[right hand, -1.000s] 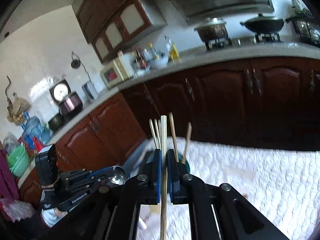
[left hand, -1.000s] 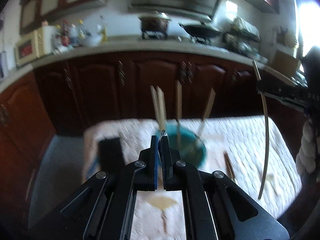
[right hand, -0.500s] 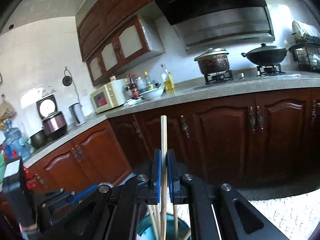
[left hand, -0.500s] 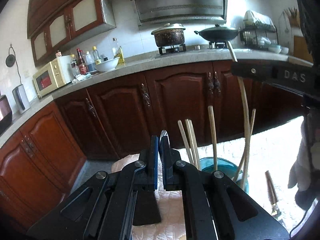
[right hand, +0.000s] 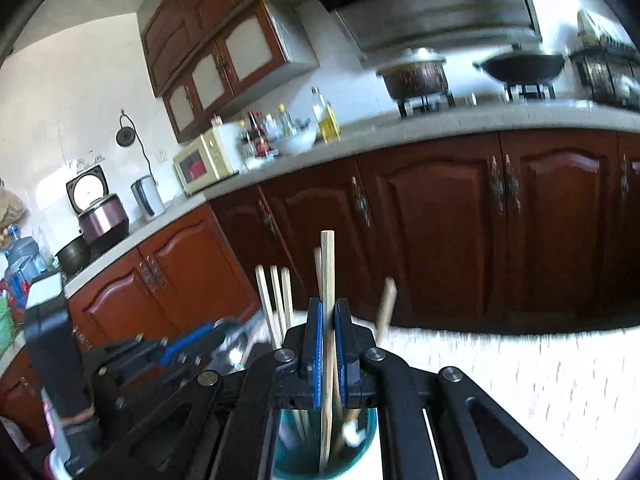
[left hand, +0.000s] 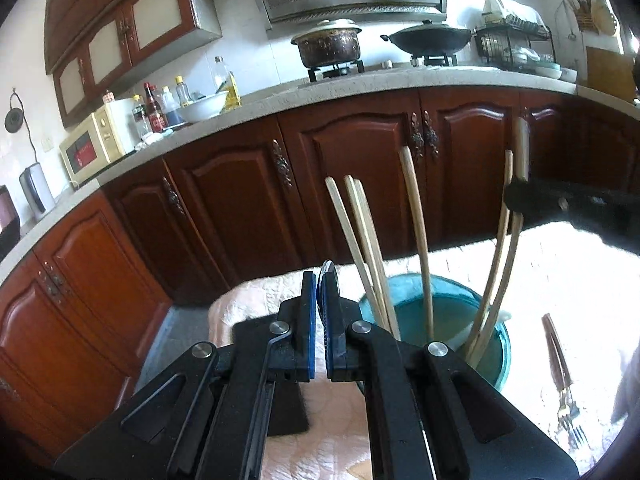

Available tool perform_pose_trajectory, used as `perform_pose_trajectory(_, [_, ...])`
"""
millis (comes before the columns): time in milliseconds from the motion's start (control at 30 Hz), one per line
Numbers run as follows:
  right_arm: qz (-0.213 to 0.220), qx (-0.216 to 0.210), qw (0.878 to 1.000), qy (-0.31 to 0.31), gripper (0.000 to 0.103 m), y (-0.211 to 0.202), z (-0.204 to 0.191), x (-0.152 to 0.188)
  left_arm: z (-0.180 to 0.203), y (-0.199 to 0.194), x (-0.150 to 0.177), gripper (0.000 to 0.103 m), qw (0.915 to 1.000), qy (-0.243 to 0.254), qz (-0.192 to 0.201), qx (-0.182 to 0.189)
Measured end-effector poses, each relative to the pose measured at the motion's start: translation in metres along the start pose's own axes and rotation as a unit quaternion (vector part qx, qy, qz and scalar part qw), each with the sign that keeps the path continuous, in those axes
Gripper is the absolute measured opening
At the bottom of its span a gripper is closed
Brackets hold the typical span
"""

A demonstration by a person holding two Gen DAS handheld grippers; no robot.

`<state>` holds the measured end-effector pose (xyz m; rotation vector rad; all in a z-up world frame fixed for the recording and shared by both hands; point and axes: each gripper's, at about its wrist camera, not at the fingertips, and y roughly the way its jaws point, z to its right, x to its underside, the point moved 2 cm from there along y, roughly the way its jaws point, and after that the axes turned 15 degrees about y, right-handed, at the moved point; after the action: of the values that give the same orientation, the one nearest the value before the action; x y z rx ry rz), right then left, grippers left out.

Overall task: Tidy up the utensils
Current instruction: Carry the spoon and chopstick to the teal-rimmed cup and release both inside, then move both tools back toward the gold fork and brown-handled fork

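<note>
Two hand-held grippers: both clenched, each on one utensil, both close to the cup.
Left hand-held gripper (left hand: 319, 280): shut tight on a metal spoon (right hand: 234, 346), seen edge-on between the pads; held raised, apparently waiting for its turn at the cup.
Black block (left hand: 250, 330): lying on the cloth just below and left of the left hand-held gripper; purpose unclear.
Standing chopsticks (left hand: 362, 240): several already upright in the cup, fanned out ahead and right of the left hand-held gripper; leaning apart, so crowding the opening.
Teal cup (left hand: 502, 356): on the cloth-covered desk (left hand: 452, 256), directly beneath the right hand-held gripper; likely the collecting place for the utensils.
Held chopstick (right hand: 327, 272): gripped near its middle, roughly upright, lower end down inside the cup; judged to be mid-insertion, ready for release.
Right hand-held gripper (right hand: 328, 308): closed on that chopstick, right above the cup mouth.
Fork (left hand: 564, 396): flat on the cloth, right of the cup and well right of the left hand-held gripper; not yet collected.
In the way: leaning chopsticks and the right hand-held gripper over the rim, leaving little room for the spoon.
</note>
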<state>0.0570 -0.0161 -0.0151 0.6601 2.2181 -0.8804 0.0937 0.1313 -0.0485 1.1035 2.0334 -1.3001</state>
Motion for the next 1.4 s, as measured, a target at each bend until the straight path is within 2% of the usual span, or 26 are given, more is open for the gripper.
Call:
perform_pose_trajectory(133, [-0.044, 0.005, 0.999, 0.016, 0.005, 0.000, 0.015, 0.019, 0.010, 0.004, 0.006, 0.002, 0.9998, -0.006, -0.015, 0.011])
perform_pose_trajectory(333, [-0.067, 0.010, 0.997, 0.034, 0.005, -0.006, 0.028, 0.022, 0.014, 0.001, 0.008, 0.003, 0.9987, -0.030, -0.033, 0.027])
perform_pose_trajectory(367, [-0.068, 0.013, 0.997, 0.037, 0.009, -0.007, 0.029, 0.020, 0.013, 0.000, 0.008, 0.003, 0.9983, -0.036, -0.035, 0.029])
perform_pose_trajectory(400, [-0.071, 0.016, 0.997, 0.039, 0.025, -0.008, 0.031, 0.019, 0.011, -0.002, 0.009, 0.004, 0.9976, -0.046, -0.038, 0.036])
perform_pose_trajectory(467, [-0.069, 0.018, 0.996, 0.045, 0.042, -0.011, 0.034, 0.017, 0.008, -0.004, 0.008, 0.012, 0.9966, -0.057, -0.039, 0.045])
perform_pose_trajectory(567, [-0.070, 0.021, 0.996, 0.048, 0.042, -0.018, 0.036, 0.017, 0.005, -0.012, 0.008, 0.025, 0.9954, -0.070, -0.037, 0.054])
perform_pose_trajectory(667, [-0.076, 0.023, 0.996, 0.046, 0.042, -0.024, 0.037, 0.020, 0.003, -0.022, 0.007, 0.033, 0.9942, -0.082, -0.033, 0.062])
perform_pose_trajectory(1067, [-0.071, 0.063, 0.995, 0.008, 0.044, -0.054, 0.032, 0.030, 0.015, -0.052, 0.011, 0.035, 0.9913, -0.101, -0.034, 0.078])
perform_pose_trajectory(1300, [-0.068, 0.094, 0.993, 0.007, 0.044, -0.078, 0.044, 0.036, 0.038, -0.067, 0.013, 0.036, 0.9900, -0.097, -0.031, 0.097])
perform_pose_trajectory(1400, [-0.066, 0.108, 0.992, 0.007, 0.044, -0.093, 0.053, 0.041, 0.051, -0.070, 0.013, 0.039, 0.9884, -0.097, -0.032, 0.112])
